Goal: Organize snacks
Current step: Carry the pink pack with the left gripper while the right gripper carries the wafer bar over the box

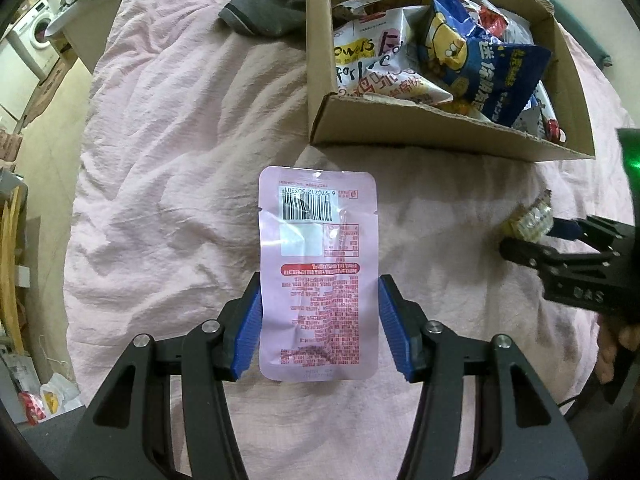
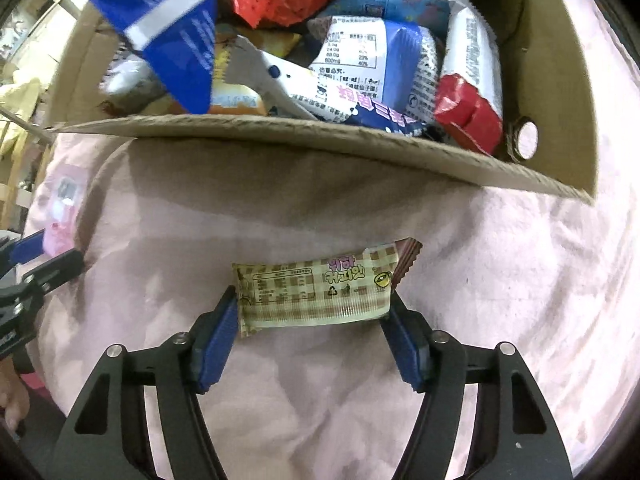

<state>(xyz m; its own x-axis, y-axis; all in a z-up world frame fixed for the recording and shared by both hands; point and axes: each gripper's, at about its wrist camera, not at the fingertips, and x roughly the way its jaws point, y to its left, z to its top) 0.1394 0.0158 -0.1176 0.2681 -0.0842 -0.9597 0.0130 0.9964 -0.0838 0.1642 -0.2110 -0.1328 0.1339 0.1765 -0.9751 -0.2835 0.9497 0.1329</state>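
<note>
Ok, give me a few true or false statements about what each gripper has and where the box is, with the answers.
1. The left gripper grips a pink pouch. True.
2. The pouch shows its barcode side. True.
3. The right gripper is empty. False: it grips a checked bar by its two ends.
4. The box is empty. False: it holds many snack packets, among them a blue bag.
5. The box sits on a pink sheet. True.
6. The bar is already in the box. False: it is held outside, in front of the box's near wall.
</note>
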